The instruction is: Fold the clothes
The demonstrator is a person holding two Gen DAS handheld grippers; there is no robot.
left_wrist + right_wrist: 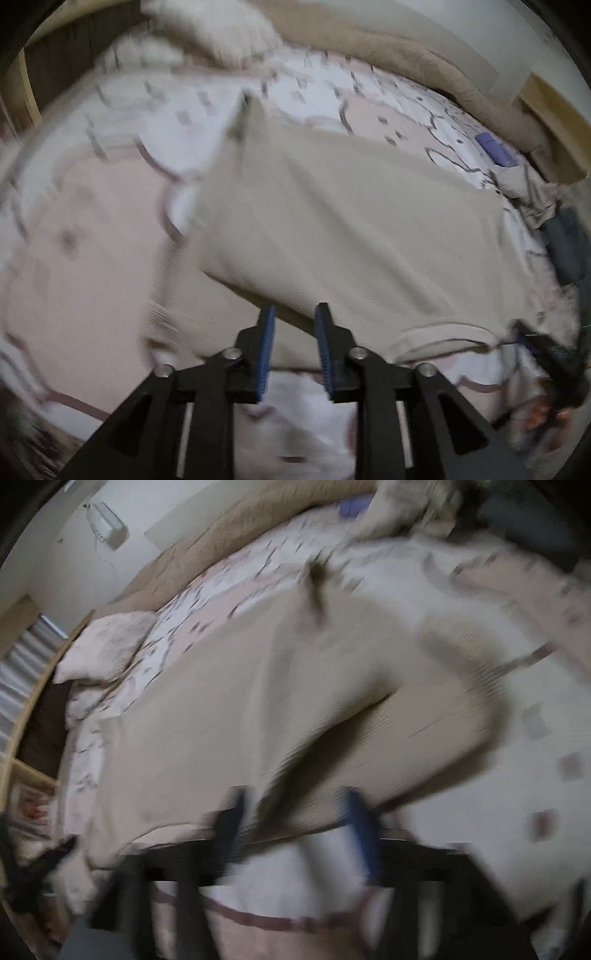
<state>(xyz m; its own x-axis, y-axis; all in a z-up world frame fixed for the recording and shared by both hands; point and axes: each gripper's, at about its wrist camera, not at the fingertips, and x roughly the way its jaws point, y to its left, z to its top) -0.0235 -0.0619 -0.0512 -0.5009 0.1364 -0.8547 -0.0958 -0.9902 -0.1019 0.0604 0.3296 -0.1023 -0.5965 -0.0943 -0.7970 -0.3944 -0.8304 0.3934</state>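
A beige knit garment point(351, 229) lies spread on the bed's pink and white patterned sheet point(92, 221), one sleeve folded in across its body. My left gripper point(295, 308) hovers over the garment's near hem, blue pads apart, with no cloth between them. At the right edge of that view the right gripper point(546, 354) shows dark by the same hem. The right wrist view is heavily blurred. There the garment point(221, 709) fills the middle and my right gripper point(295, 794) stands wide open above its near edge, holding nothing. The left gripper point(55, 853) appears at lower left.
A pale pillow point(207, 29) and a tan blanket point(406, 48) lie along the far side of the bed. A purple item point(495, 146), crumpled light clothes point(535, 195) and a dark garment point(569, 243) sit at the right. A wooden bed frame point(554, 110) borders the mattress.
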